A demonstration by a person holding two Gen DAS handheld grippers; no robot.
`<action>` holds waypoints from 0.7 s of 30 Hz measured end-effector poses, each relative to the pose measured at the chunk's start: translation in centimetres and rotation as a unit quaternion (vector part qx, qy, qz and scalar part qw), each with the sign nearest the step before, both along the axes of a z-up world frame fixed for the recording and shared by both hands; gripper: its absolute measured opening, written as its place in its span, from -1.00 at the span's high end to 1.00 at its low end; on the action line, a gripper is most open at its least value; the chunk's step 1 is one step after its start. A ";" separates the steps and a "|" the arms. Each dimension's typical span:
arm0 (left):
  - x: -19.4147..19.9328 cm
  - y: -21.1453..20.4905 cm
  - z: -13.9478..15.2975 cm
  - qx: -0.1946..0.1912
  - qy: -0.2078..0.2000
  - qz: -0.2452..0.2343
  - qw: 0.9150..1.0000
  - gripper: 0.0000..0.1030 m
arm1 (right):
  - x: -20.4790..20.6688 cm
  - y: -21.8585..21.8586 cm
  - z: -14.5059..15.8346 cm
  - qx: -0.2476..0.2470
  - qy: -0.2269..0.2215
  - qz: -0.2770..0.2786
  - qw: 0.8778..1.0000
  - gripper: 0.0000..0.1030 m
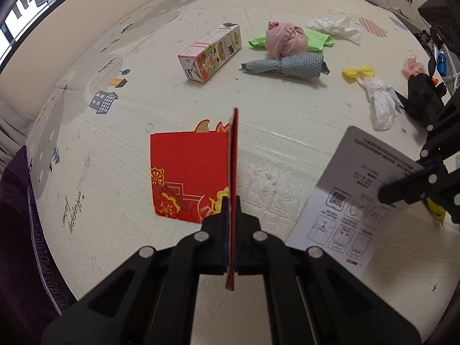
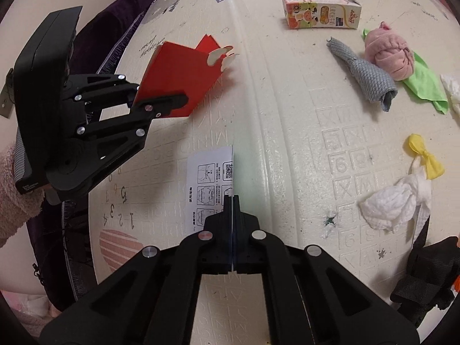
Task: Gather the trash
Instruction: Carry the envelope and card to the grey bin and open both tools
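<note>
- Two views; left wrist: the left gripper (image 1: 230, 201) is clamped on a red envelope (image 1: 189, 172) above the play mat (image 1: 287, 120), a milk carton (image 1: 211, 53) lying far behind.
- Right wrist: the right gripper (image 2: 232, 201) pinches a white instruction leaflet (image 2: 210, 181) edge-on, crumpled tissue (image 2: 394, 204) near right.

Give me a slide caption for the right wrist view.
Right gripper pinches a printed leaflet while left gripper holds a red envelope above the play mat.

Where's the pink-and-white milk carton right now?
The pink-and-white milk carton lies on its side on the cream play mat, far beyond the left claw. The grey knotted cloth and rolled pink cloth sit just to its right.
</note>
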State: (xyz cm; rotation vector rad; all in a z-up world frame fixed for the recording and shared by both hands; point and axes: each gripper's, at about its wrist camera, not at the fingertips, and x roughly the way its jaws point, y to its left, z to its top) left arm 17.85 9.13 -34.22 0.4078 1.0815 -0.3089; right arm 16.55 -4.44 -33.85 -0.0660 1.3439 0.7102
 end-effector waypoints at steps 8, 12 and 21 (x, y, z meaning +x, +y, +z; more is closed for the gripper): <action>-2.0 -1.6 2.2 -0.014 0.012 0.016 1.000 0.97 | 0.4 -2.0 2.6 -0.021 -0.029 -0.039 0.999 1.00; -3.4 -2.6 3.9 -0.024 0.014 0.024 0.999 0.97 | -0.4 -3.5 4.4 -0.021 -0.035 -0.065 0.997 1.00; -6.9 -6.1 9.0 -0.035 0.019 0.028 0.999 0.97 | -3.7 -7.6 8.7 -0.022 -0.052 -0.120 0.991 1.00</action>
